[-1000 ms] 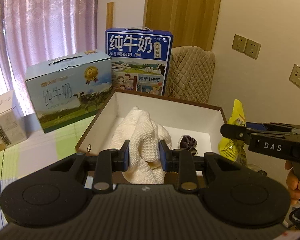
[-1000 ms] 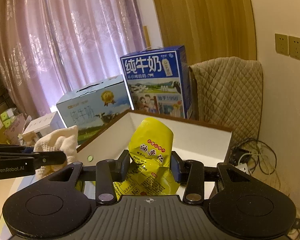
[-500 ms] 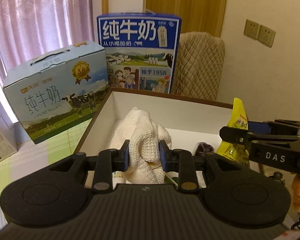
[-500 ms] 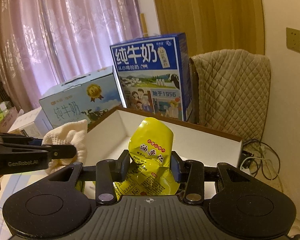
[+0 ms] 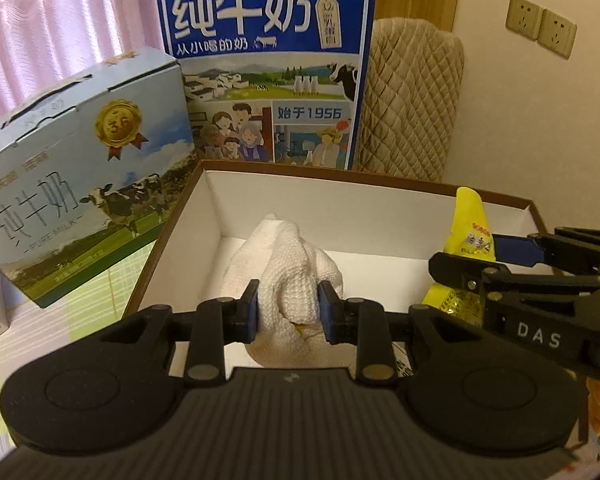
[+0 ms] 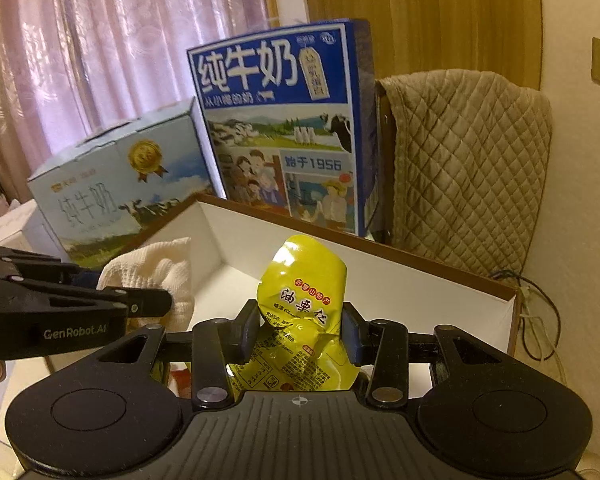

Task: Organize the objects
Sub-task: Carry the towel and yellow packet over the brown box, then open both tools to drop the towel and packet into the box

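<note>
- The left gripper (image 5: pixel 288 312) has its fingers (image 5: pixel 251 310) clamped on a bunched white waffle cloth (image 5: pixel 296 264), which it holds above the open box (image 5: pixel 364 200), over the left half of the white interior.
- The right gripper (image 6: pixel 302 332) grips a crumpled yellow snack packet (image 6: pixel 304 304) between its fingers (image 6: pixel 350 334); the packet stands upright in the grip, over the right half of the same box, near its right wall.
- Both things hang over the box rather than lie in it. Whether either touches the floor of the box cannot be told, because the gripper bodies hide the near part.
- The box sits on the worktop (image 5: pixel 100 280) towards its far edge, with a pale blue milk carton (image 5: pixel 80 184) just beside its left wall and a tall dark blue milk carton (image 5: pixel 268 76) standing behind its far wall.
- The step in hand looks like the placing step: two items carried to the box, neither yet released.
- The next move probably calls for lowering each gripper until its load rests on the box floor, then spreading the fingers and drawing straight back.
- The cloth is soft and may cling to the pads; the packet is light and slick, so it could tip over once let go.
- The two grippers are near each other, so releasing one at a time would avoid a knock.
</note>
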